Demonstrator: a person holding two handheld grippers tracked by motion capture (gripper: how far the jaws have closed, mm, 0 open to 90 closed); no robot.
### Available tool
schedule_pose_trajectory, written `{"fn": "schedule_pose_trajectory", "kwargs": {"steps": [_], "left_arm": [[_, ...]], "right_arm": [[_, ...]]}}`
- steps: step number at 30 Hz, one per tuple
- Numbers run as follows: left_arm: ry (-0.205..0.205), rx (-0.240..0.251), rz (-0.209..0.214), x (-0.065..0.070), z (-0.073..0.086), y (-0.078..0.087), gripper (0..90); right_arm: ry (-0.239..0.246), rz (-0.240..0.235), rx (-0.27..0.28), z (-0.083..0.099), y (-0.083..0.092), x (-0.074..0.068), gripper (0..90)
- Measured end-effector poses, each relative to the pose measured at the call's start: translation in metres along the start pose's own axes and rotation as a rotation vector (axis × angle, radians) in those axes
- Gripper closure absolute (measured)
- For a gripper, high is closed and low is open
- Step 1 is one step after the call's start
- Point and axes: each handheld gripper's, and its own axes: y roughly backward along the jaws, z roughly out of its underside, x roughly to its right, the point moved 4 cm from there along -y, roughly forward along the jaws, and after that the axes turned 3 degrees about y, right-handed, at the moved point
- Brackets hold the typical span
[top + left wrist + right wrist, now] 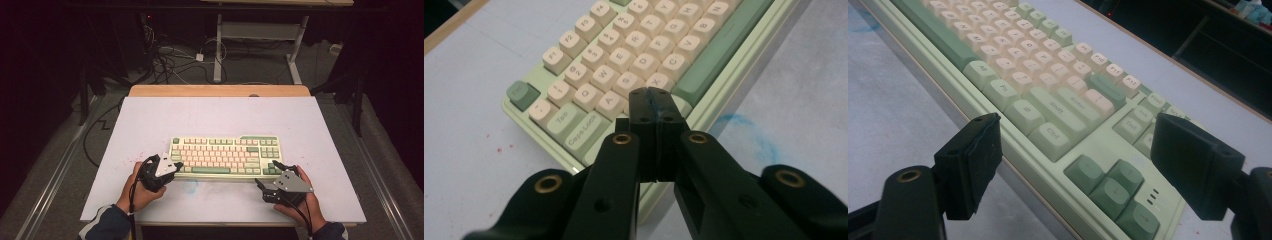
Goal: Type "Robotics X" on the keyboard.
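A cream and green keyboard point(225, 156) lies in the middle of the white table top. My left gripper point(176, 166) is at the keyboard's near left corner. In the left gripper view its pads are pressed together with nothing between them, and the left gripper point(654, 102) hovers over the lowest left keys of the keyboard point(624, 55). My right gripper point(267, 174) is by the near right corner. In the right gripper view the right gripper point(1083, 150) stands open, one pad on each side of the arrow-key corner of the keyboard point(1048, 100), and neither pad touches it.
The white board point(150, 120) rests on a wooden table whose far edge point(220, 90) shows. A faint blue smudge point(190, 186) marks the board in front of the keyboard. Cables point(165, 60) and desk legs point(218, 50) are on the floor beyond the table.
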Motion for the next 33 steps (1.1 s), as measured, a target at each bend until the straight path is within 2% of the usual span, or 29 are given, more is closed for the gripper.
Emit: {"fn": "schedule_pose_trajectory", "kwargs": {"steps": [9, 18, 22, 28, 33], "left_arm": [[-0.014, -0.02, 0.037, 0.015, -0.008, -0.026, 86.7], [-0.039, -0.075, 0.052, 0.025, -0.001, -0.048, 85.9], [-0.049, -0.092, 0.045, 0.025, 0.002, -0.052, 85.7], [-0.04, -0.088, 0.031, 0.02, 0.001, -0.057, 85.6], [-0.051, -0.098, 0.03, 0.021, 0.004, -0.059, 86.2]], "right_arm": [[0.015, -0.004, -0.007, 0.0, -0.002, -0.001, 21.2], [0.023, -0.011, -0.018, 0.001, -0.003, -0.001, 21.3], [0.023, -0.002, -0.021, 0.002, -0.003, -0.001, 21.8], [0.023, -0.004, -0.026, 0.002, -0.004, -0.001, 21.8], [0.038, -0.001, -0.033, 0.003, -0.005, -0.002, 22.1]]}}
